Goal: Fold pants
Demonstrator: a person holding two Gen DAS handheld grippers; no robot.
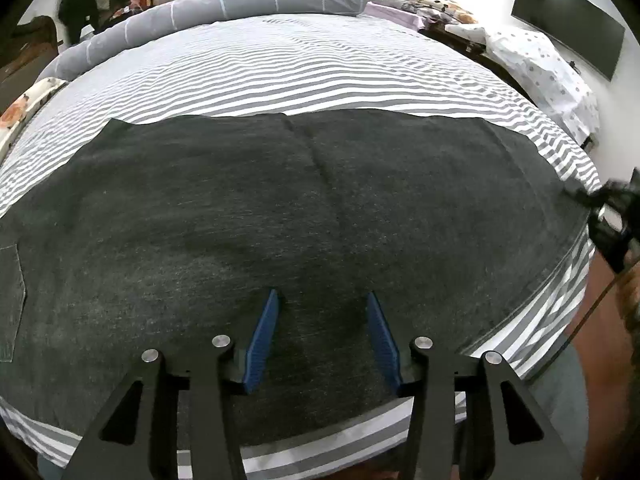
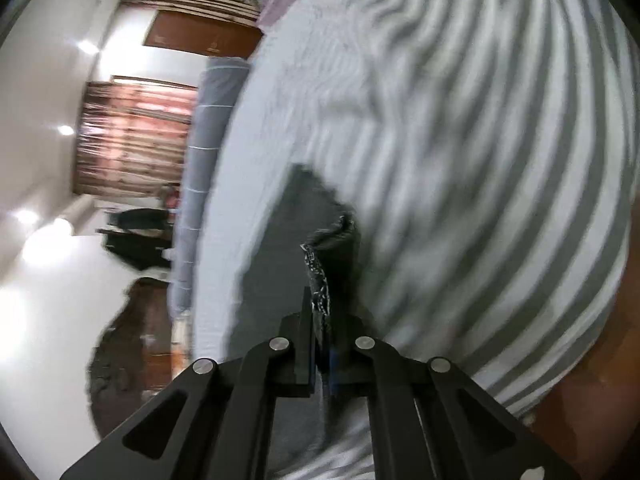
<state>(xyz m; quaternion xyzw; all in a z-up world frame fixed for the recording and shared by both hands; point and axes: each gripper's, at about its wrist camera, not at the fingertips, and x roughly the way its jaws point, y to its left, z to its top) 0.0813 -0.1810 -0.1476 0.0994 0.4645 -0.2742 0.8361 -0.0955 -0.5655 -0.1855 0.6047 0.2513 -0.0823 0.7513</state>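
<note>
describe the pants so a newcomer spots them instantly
Start at the bed with the grey-and-white striped sheet. Across its near half lie the pants, spread flat. They are the only dark charcoal denim there, unstriped, with a back pocket at the far left.

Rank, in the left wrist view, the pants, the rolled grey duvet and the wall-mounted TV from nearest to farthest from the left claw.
1. pants, directly under the open left claw.
2. rolled grey duvet, along the bed's far edge.
3. TV, on the far right wall.
</note>
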